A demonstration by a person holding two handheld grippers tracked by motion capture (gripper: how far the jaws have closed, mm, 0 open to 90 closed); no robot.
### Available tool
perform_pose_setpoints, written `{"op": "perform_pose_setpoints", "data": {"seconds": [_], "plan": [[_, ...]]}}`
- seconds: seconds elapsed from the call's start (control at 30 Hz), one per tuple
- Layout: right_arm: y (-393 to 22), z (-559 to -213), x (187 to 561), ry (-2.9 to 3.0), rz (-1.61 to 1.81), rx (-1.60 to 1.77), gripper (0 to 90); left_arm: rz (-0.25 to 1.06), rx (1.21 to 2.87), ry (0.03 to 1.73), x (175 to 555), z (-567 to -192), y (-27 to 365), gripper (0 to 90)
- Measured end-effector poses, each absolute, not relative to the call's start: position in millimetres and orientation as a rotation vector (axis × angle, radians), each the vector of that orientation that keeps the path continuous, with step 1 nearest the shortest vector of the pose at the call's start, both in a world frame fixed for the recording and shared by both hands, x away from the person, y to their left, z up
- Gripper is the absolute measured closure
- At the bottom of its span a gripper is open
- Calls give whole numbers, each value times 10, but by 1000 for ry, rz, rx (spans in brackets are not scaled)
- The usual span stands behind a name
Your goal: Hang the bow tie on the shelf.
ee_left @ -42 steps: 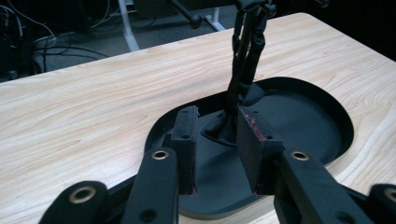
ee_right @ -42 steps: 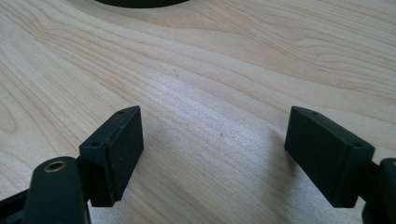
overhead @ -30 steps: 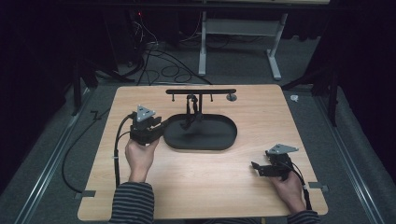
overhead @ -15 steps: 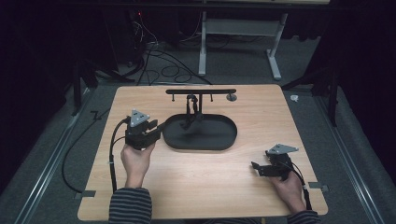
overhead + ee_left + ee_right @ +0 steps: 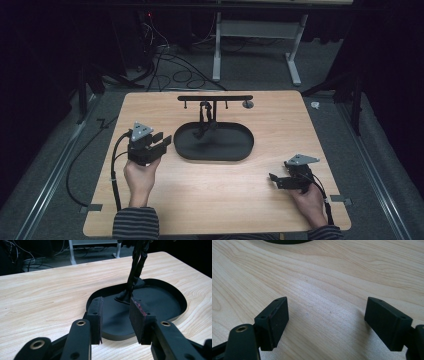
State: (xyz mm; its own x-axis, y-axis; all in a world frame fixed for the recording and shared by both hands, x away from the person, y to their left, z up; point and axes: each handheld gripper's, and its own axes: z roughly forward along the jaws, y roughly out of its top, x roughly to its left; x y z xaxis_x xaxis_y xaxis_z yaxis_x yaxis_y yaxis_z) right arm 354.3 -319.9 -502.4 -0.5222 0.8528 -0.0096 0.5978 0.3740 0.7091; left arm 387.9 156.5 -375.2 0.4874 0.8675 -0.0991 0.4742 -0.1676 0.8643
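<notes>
The left gripper (image 5: pixel 161 141) is retreating toward seven o'clock, off the black oval metal tray (image 5: pixel 235 151), jaws partly apart and empty; the right gripper (image 5: pixel 325 322), seen through its own camera, is gaping wide over bare light wooden table (image 5: pixel 210 192).

High view looks down from the near edge; both gripper views skim close, sharing the pale wooden table (image 5: pixel 200 200) and the black oval tray (image 5: pixel 150 302).

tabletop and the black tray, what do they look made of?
Tabletop: light wood or wood-look laminate, going by the visible grain lines and a smooth, faintly sheened surface; which of the two cannot be told. Tray: matte black, uniform, with a thin raised rim; probably moulded plastic or coated metal, the look leaves it open.
</notes>
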Motion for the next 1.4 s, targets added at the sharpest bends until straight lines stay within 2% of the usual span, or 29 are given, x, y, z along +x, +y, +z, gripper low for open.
{"op": "perform_pose_setpoints", "data": {"seconds": [1.4], "plan": [[-3197, -5025, 3544, 2263, 934, 1264, 206, 520, 1784, 1202, 3548, -4001, 1786, 590]]}}
